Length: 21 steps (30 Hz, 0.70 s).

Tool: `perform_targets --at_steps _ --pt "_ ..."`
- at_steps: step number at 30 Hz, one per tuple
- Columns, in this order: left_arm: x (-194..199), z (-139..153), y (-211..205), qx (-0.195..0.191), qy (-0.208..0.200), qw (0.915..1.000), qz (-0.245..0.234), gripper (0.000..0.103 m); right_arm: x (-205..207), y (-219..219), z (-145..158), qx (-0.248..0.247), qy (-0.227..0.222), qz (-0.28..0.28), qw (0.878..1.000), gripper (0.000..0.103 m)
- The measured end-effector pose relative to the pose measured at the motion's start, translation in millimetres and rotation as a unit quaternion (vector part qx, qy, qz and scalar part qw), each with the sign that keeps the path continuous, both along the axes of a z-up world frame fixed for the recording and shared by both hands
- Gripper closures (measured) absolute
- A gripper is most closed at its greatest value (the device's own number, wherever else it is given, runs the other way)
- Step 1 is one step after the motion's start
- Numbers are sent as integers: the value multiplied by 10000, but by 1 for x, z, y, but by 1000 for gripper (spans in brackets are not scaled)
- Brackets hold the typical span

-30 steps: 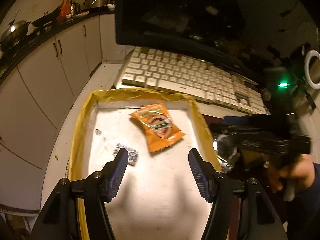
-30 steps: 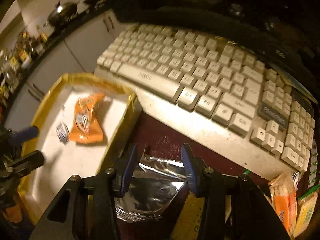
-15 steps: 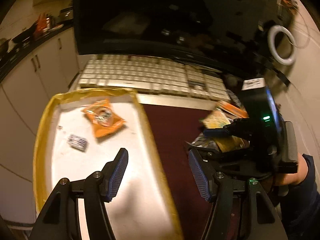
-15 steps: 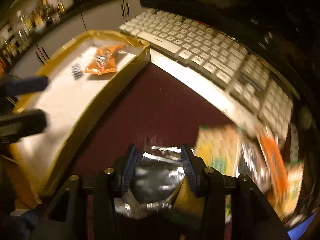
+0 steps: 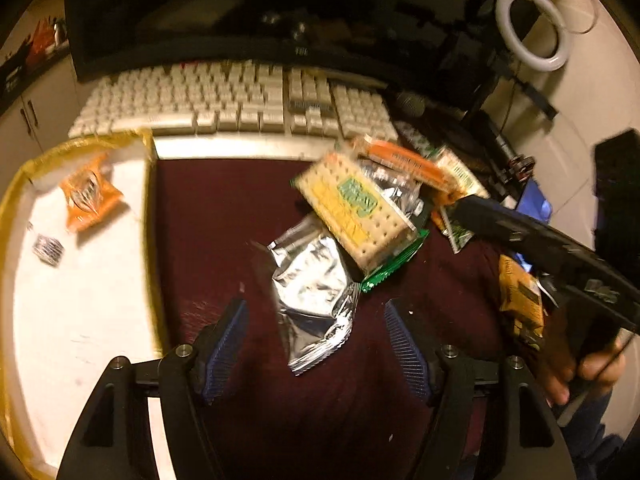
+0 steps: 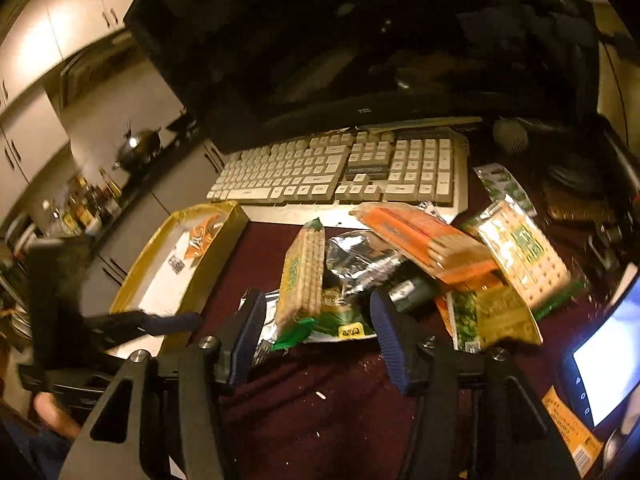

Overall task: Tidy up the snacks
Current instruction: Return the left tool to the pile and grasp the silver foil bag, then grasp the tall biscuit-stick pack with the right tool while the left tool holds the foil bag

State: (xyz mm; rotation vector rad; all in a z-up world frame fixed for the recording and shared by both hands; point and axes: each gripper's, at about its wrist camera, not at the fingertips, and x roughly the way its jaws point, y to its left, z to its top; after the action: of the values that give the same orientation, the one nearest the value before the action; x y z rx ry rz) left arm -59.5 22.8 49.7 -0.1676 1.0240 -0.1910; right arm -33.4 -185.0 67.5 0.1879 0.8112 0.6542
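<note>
A pile of snacks lies on the maroon cloth [image 5: 224, 208]. In it are a crumpled silver foil packet [image 5: 316, 292], a cracker packet [image 5: 356, 208] and an orange packet [image 5: 404, 160]. My left gripper [image 5: 316, 352] hovers over the foil packet's near end. Its jaws are opening and the pads touch nothing. My right gripper [image 6: 320, 344] faces the pile with its jaws opening. A cracker packet [image 6: 304, 276] standing on edge shows between its fingers, unpressed. The gold-rimmed tray [image 5: 150, 240] at left holds an orange packet [image 5: 90, 196] and a small dark packet [image 5: 48, 246].
A white keyboard [image 5: 240, 104] and a dark monitor [image 5: 240, 12] stand behind the cloth. More packets [image 6: 524, 256] lie at right near a lit screen [image 6: 608, 368]. A ring light [image 5: 528, 28] stands at the back right. A hand [image 5: 592, 368] holds the right gripper.
My left gripper has swung right from over the tray to over the cloth. My right gripper let go of the silver foil packet and pulled back toward the pile. Both jaws stand wider.
</note>
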Motion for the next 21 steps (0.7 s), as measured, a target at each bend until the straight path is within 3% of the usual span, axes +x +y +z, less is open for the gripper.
perform_targets --at_steps 3,8,12,15,21 --pt "10 -14 -6 -88 235 9996 130 30 -3 -5 0 15 -76 -8 10000 50" --pt "23 -32 -10 73 247 9992 310 30 -3 2 -1 -17 -130 83 9999 49" --pt "25 -35 -12 283 -39 9991 321 30 -2 9 1 -133 -143 97 9998 48" --pt "21 -36 -10 325 -249 9985 352 36 1 22 2 -321 -141 143 9993 48" --pt "13 -38 -12 565 -611 9953 501 37 27 59 -8 -748 112 260 9968 47"
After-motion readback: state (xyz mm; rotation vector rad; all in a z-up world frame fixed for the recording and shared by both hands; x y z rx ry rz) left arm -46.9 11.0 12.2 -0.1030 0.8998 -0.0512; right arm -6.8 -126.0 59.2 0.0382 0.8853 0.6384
